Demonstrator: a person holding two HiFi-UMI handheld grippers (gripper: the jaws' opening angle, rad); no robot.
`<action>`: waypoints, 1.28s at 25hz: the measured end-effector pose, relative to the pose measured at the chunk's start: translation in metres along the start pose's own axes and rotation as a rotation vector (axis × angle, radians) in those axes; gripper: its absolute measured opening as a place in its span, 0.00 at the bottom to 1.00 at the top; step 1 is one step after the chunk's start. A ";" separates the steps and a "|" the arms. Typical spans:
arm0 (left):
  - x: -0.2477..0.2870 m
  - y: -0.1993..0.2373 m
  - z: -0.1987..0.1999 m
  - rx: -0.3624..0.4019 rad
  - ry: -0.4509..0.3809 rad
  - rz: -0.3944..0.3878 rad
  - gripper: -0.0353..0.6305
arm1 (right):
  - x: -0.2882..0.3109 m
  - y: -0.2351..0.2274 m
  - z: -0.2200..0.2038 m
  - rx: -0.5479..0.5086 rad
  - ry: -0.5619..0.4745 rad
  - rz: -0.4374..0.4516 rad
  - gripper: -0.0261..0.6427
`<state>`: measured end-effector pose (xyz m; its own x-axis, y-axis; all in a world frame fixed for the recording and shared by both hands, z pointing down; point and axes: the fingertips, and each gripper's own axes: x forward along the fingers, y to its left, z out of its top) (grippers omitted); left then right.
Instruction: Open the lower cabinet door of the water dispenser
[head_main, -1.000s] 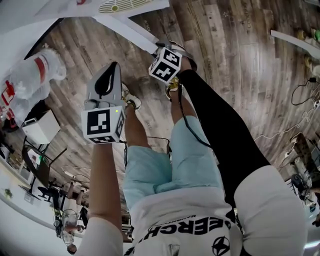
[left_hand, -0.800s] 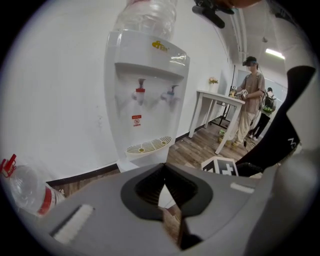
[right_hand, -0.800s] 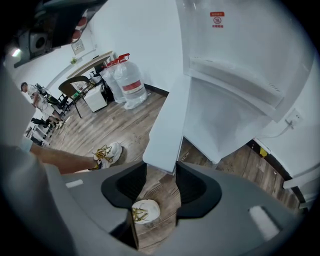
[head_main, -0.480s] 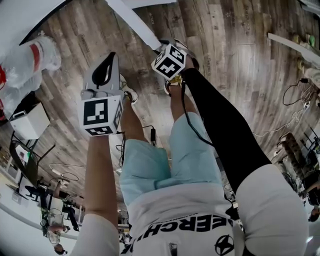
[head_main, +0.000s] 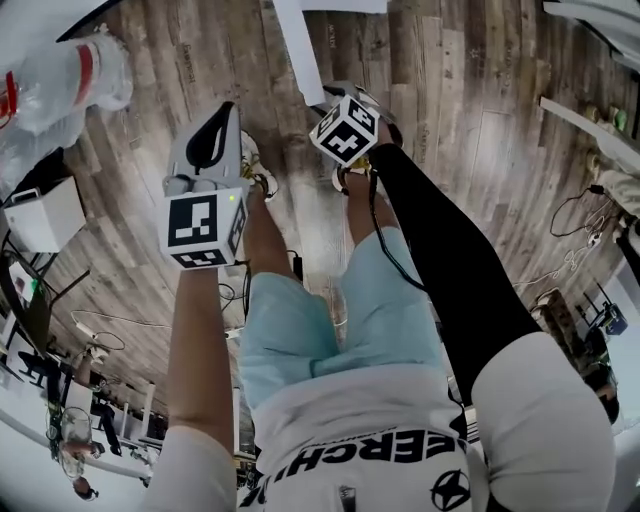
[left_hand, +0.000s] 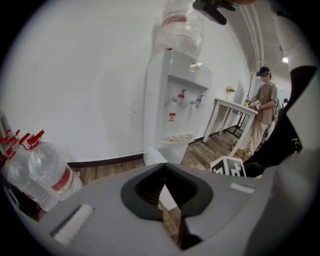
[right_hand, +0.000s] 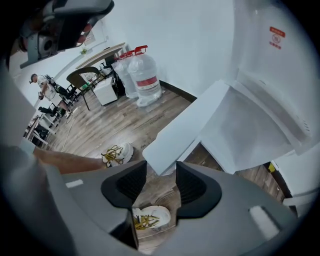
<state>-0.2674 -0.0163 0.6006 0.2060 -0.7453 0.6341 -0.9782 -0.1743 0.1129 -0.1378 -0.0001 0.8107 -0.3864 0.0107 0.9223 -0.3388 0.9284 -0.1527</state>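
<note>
Left gripper: clenched, jaws together, nothing between them.
Right gripper: released, jaws apart, empty.
Lower cabinet door: swung open, just ahead of the right gripper, not between its jaws.
Water dispenser: ahead of the left gripper, well apart.
Spare water bottles: far ahead-left of the right gripper.

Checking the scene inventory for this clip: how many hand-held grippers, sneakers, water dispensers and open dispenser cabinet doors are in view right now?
grey two-jaw grippers: 2, the left gripper and the right gripper
white sneakers with yellow laces: 2
white water dispenser: 1
white lower cabinet door, swung open: 1
Total: 6
</note>
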 end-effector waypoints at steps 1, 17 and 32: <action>-0.003 0.004 -0.002 -0.005 0.000 0.004 0.14 | 0.002 0.003 0.004 -0.007 0.001 0.003 0.28; -0.044 0.080 -0.035 -0.077 0.002 0.083 0.14 | 0.035 0.055 0.067 -0.112 0.005 0.049 0.28; -0.059 0.137 -0.055 -0.135 -0.001 0.115 0.14 | 0.061 0.076 0.124 -0.185 0.005 0.055 0.28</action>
<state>-0.4151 0.0393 0.6205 0.0924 -0.7563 0.6477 -0.9899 0.0003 0.1415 -0.2931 0.0251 0.8112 -0.3952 0.0646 0.9163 -0.1539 0.9788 -0.1354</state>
